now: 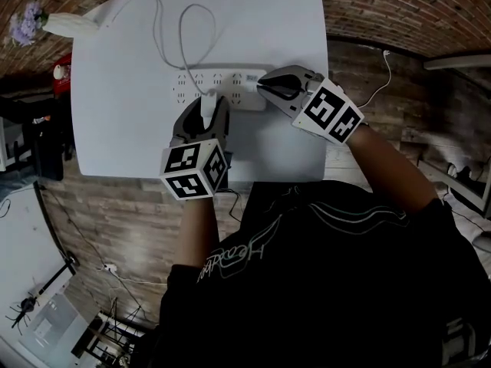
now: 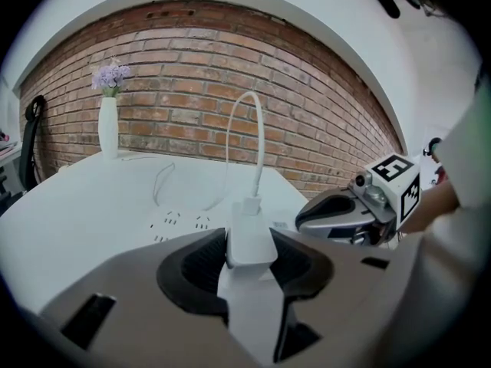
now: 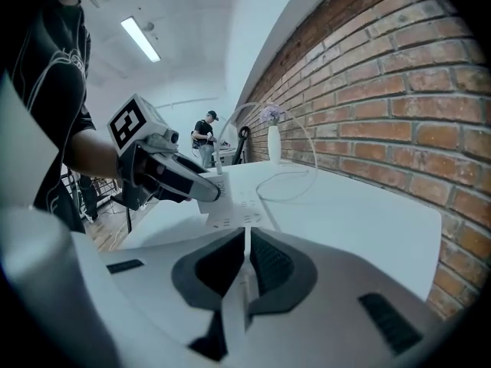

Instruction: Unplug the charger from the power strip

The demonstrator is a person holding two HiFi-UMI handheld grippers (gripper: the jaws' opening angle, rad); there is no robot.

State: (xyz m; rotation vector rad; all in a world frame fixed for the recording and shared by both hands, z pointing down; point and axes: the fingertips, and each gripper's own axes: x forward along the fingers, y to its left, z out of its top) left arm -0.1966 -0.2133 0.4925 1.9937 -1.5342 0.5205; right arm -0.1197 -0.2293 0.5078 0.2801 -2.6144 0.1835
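A white power strip (image 1: 222, 83) lies across the white table (image 1: 126, 133). In the left gripper view the white charger (image 2: 250, 240) stands upright between the pads of my left gripper (image 2: 249, 245), which is shut on its sides. Its white cable (image 2: 257, 136) arcs up and away over the table. The head view shows that left gripper (image 1: 204, 104) at the strip's near edge. My right gripper (image 1: 263, 87) is shut and empty, with its tips down on the strip's right end. From the right gripper view the strip (image 3: 234, 209) lies just ahead of the right gripper (image 3: 245, 253).
A white vase with purple flowers (image 1: 61, 23) stands at the table's far left corner. The strip's own cable (image 1: 157, 29) loops over the far side of the table. A brick wall (image 2: 307, 106) runs behind it. A person (image 3: 205, 138) stands far off in the room.
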